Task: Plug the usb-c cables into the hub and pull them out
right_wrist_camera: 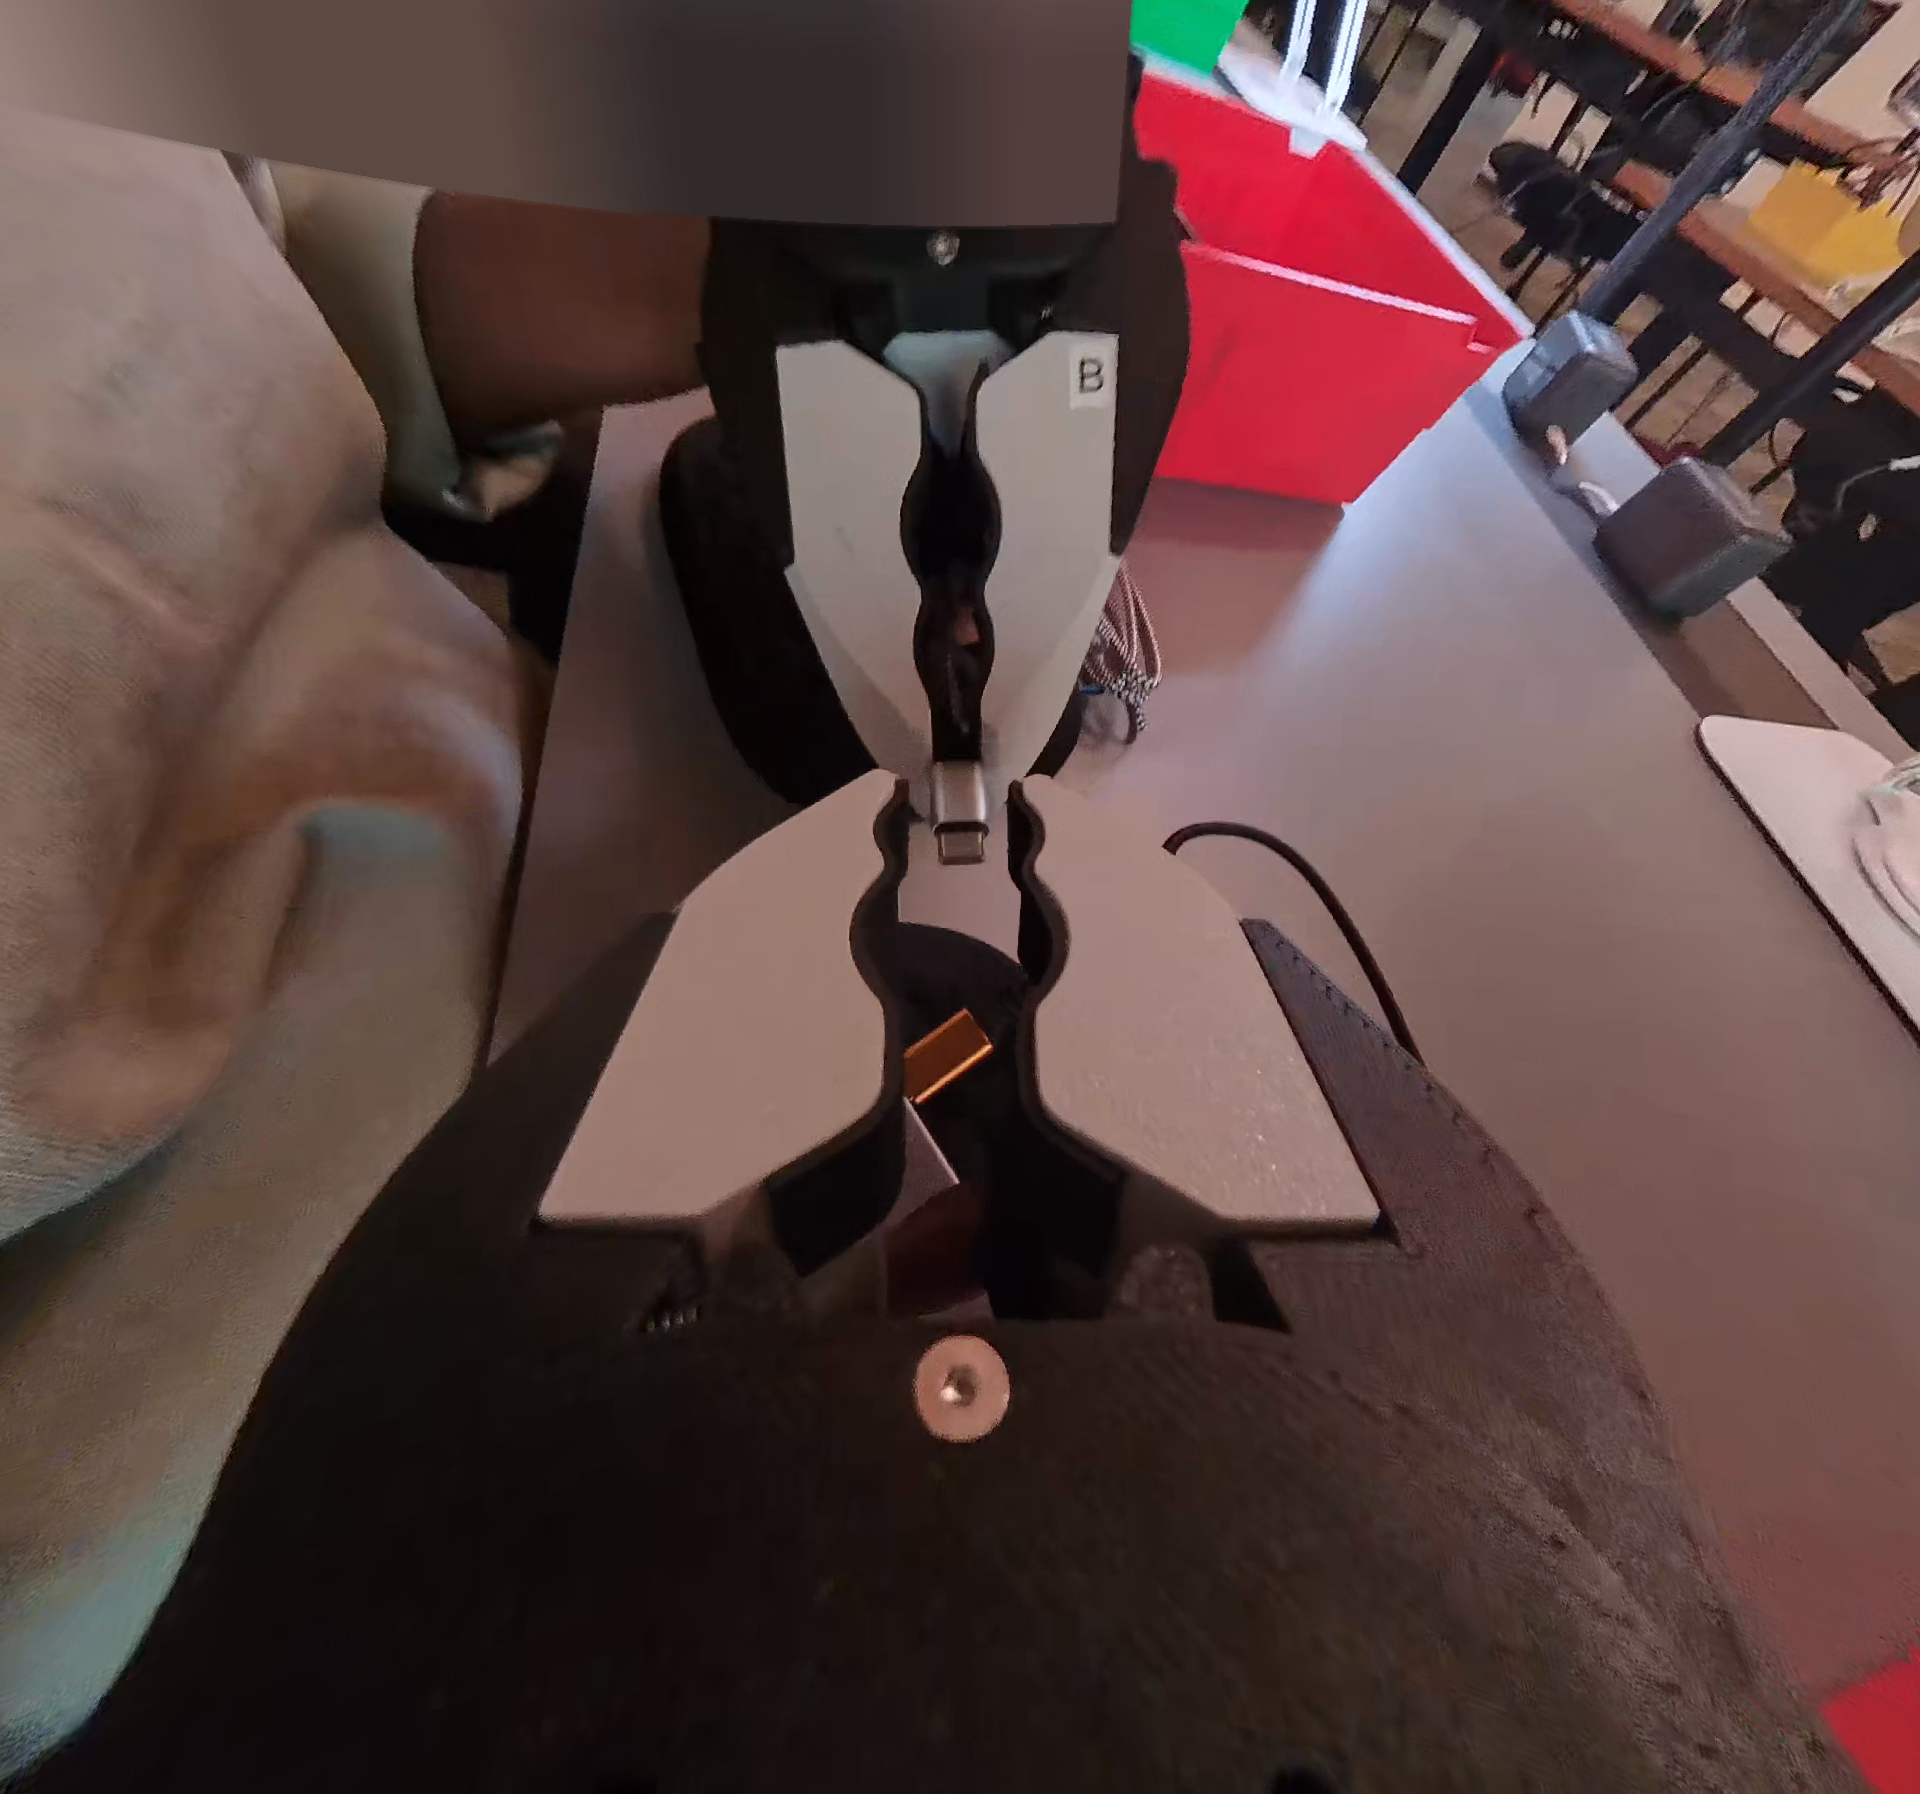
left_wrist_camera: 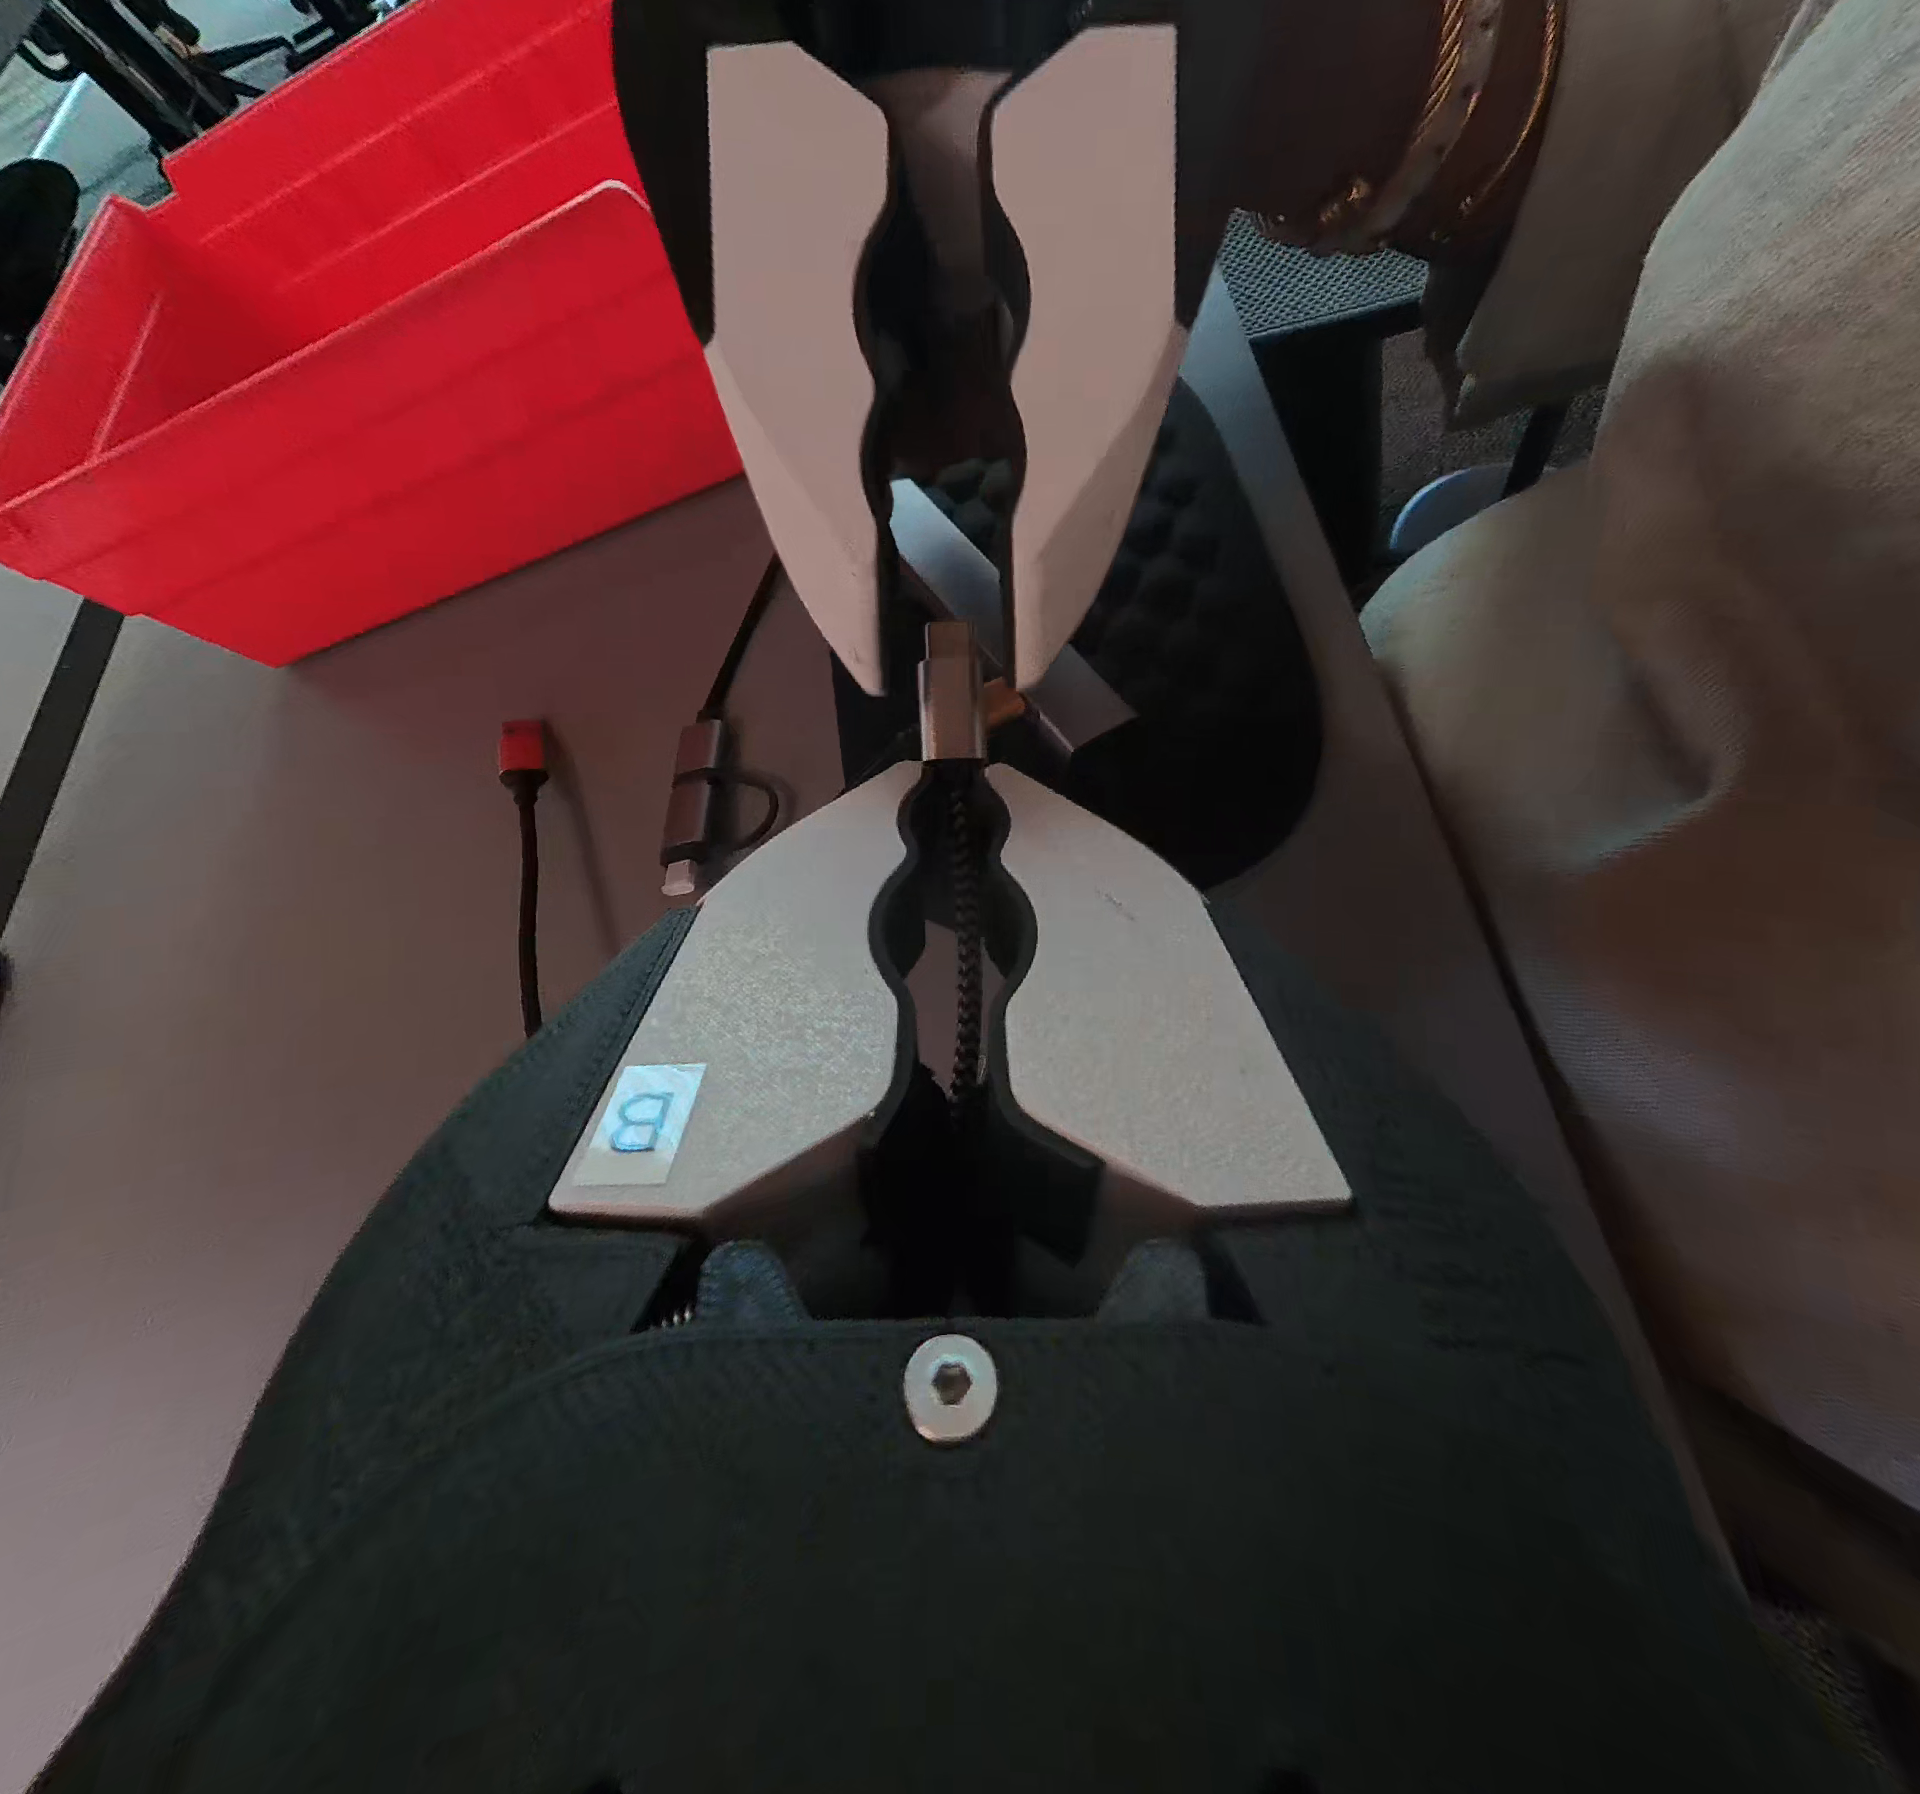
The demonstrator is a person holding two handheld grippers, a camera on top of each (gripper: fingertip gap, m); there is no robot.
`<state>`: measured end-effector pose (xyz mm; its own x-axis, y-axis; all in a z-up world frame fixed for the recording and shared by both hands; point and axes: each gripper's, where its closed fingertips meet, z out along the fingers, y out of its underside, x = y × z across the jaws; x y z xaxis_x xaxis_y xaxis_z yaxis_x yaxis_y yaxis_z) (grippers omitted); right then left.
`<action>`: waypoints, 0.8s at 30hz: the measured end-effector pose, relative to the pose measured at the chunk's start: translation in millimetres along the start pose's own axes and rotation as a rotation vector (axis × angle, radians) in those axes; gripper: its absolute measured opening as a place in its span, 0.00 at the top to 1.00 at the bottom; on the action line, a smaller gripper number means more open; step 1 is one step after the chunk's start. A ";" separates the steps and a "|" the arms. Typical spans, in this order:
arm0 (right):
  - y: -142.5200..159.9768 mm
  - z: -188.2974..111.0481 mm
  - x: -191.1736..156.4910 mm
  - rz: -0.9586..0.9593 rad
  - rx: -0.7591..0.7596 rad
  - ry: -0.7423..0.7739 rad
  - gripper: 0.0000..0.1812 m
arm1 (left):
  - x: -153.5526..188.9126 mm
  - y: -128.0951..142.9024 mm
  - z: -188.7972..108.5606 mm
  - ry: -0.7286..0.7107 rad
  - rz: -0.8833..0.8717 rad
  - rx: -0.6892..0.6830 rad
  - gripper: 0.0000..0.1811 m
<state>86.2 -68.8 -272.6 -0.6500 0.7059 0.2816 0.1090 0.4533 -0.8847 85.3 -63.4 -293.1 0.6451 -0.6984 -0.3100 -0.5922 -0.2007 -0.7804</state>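
With the left tool point(left_wrist_camera: 951, 768) clenched on the cable plug point(left_wrist_camera: 951, 700) and the right tool point(right_wrist_camera: 961, 809) grasping the hub point(right_wrist_camera: 951, 903), we judge the plug tip should stay square to the port.

A small white sticker point(left_wrist_camera: 657, 1108) – handwritten mark – sits on the left gripper point(left_wrist_camera: 951, 768) finger.
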 end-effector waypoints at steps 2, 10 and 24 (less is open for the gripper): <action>2.5 1.7 0.0 -0.020 -0.029 0.008 0.94 | 0.6 -0.9 -0.9 0.007 -0.011 0.011 0.98; -0.8 1.4 -8.1 -0.023 0.036 -0.056 0.94 | 9.7 -3.7 -3.6 0.076 -0.013 0.086 0.97; 0.0 4.0 -8.4 0.011 0.069 -0.074 0.94 | 8.8 -8.6 -4.8 0.061 -0.052 0.178 0.94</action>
<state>88.6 -76.9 -276.4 -0.7031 0.6673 0.2457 0.0658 0.4051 -0.9119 93.7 -71.1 -286.5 0.6390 -0.7318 -0.2369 -0.4603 -0.1171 -0.8800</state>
